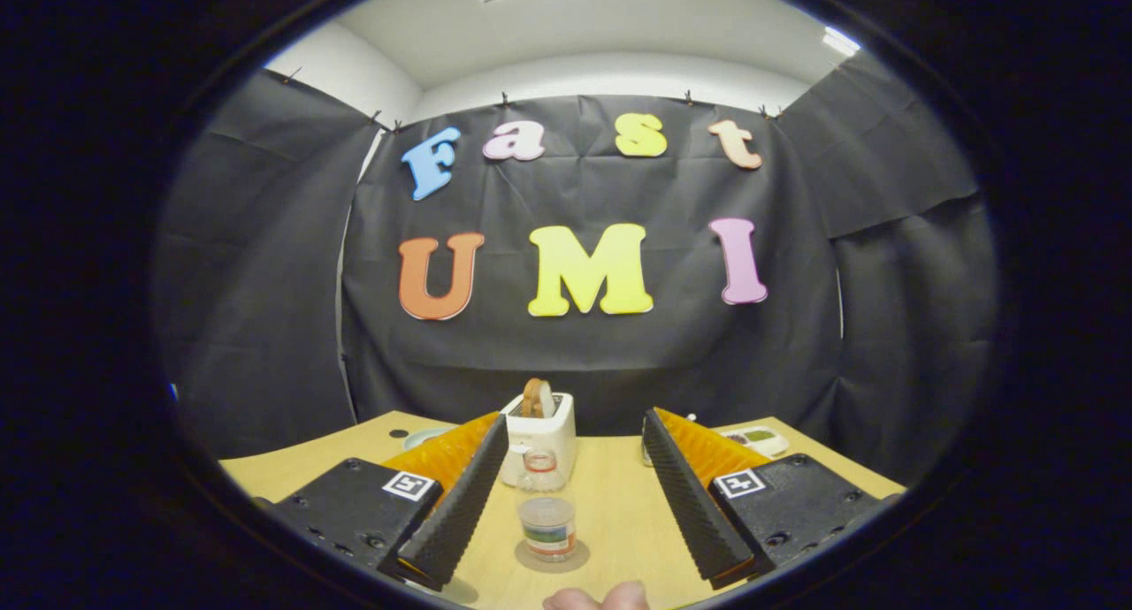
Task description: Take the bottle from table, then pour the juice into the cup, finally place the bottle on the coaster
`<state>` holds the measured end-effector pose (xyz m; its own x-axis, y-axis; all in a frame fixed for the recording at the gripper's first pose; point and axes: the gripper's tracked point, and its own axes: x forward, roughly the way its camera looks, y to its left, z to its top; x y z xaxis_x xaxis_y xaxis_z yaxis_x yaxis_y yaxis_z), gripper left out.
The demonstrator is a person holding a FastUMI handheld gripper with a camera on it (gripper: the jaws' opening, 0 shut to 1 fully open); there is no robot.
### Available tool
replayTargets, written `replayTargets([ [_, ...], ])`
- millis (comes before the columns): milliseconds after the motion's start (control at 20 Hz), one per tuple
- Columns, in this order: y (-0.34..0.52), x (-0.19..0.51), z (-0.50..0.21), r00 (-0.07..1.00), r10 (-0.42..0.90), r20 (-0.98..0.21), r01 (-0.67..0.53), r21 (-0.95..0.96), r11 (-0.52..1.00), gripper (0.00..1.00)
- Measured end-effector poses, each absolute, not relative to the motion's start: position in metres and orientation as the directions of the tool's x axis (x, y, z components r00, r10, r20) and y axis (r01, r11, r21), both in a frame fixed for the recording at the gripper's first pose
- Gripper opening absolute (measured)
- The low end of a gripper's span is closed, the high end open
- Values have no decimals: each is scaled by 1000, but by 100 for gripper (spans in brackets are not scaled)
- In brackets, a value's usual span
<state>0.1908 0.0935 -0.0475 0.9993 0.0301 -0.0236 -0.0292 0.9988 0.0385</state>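
Observation:
A clear plastic bottle (544, 504) with a red ring at its neck and a coloured label band stands upright on a round brown coaster (554, 559) on the wooden table (619, 513). My gripper (575, 418) is open. Its fingers (460, 504) flank the bottle, which stands between them nearer the left one, with a gap on each side and neither pad touching it. A sliver of a small clear object (646, 455), possibly the cup, peeks out by the right finger's inner edge, mostly hidden.
A white toaster (544, 433) with a slice of bread in its slot stands just behind the bottle. A pale plate (426, 435) lies far left, a white tray (756, 438) far right. A person's fingertips (597, 598) show at the near table edge.

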Motion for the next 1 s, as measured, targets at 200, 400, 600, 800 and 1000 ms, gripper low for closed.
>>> replayTargets([
  [200,62,137,-2,1000,-26,-2,26,24,999,99],
  [400,42,81,4,998,-69,12,69,-10,998,99],
  [600,28,42,-6,995,-95,3,95,12,995,99],
  [800,22,20,-1,993,-115,15,115,12,993,99],
  [1000,26,7,5,993,-115,21,115,2,993,99],
])
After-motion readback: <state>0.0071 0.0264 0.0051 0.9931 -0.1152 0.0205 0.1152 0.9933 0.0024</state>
